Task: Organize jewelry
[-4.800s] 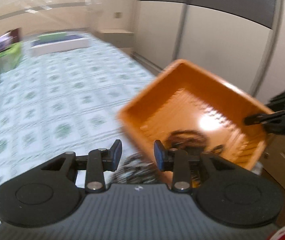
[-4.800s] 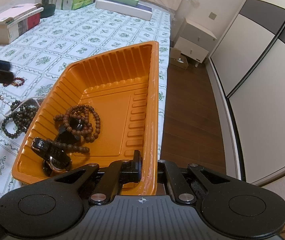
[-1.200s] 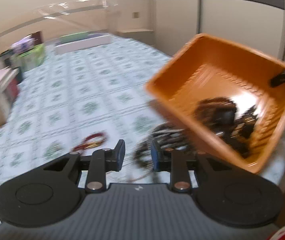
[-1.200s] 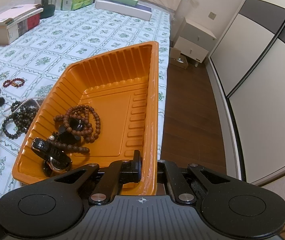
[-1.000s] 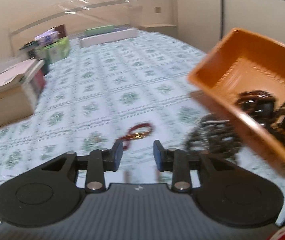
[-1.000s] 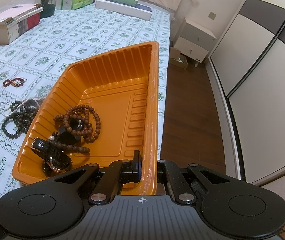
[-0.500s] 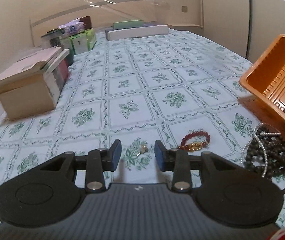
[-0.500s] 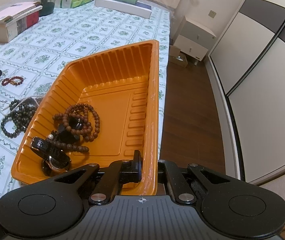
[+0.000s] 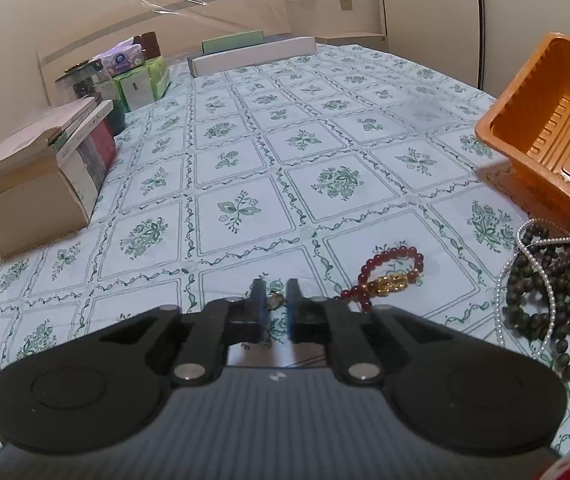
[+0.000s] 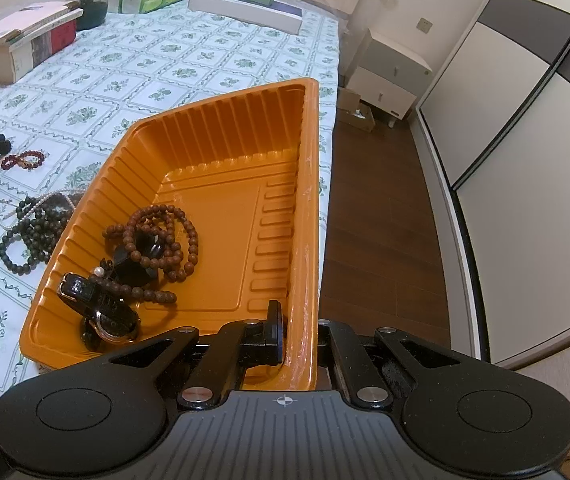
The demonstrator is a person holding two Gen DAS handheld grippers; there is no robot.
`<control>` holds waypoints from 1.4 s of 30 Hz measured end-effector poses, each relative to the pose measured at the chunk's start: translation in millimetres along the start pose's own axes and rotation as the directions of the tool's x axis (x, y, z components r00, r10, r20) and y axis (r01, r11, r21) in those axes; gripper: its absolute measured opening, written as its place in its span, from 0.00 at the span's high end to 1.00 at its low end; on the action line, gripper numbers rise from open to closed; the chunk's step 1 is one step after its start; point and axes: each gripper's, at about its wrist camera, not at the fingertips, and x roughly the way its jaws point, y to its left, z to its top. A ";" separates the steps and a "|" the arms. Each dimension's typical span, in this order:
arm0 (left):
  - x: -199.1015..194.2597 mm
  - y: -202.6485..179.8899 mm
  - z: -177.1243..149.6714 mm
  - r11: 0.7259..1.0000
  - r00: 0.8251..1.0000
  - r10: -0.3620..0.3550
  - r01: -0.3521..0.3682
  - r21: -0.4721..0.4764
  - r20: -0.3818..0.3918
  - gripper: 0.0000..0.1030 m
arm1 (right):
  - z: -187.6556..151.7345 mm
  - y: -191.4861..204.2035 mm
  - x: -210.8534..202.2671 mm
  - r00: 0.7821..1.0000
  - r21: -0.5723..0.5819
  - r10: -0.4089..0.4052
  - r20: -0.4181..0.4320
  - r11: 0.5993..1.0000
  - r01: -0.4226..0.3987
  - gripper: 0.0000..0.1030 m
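Where the left gripper (image 9: pixel 274 294) sits low centre of the left view, jaws nearly closed around a small gold trinket (image 9: pixel 274 301), perhaps an earring, on the flowered tablecloth (image 9: pixel 241 168). Right of it, red bead bracelet (image 9: pixel 389 276); at the right edge, dark beads (image 9: pixel 553 292). In the right view, right gripper (image 10: pixel 297 338) clamped on the near rim of the orange tray (image 10: pixel 213 196), brown beads (image 10: pixel 157 240) inside at lower left.
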 end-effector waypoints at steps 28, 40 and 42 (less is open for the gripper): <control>-92.0 -135.1 48.1 0.934 0.920 -0.358 0.351 0.073 0.158 0.92 | 0.1 -0.1 -4.0 1.000 0.005 0.006 0.016 1.000 -0.006 0.96; -90.8 -179.3 47.9 0.901 0.894 -0.429 0.412 0.137 0.129 0.92 | -0.7 -1.9 -3.7 1.000 0.011 0.012 0.018 1.000 -0.012 0.96; -89.9 -180.7 47.4 0.900 0.894 -0.429 0.413 0.137 0.126 0.92 | -0.7 -1.9 -3.4 1.000 0.012 0.013 0.017 1.000 -0.013 0.96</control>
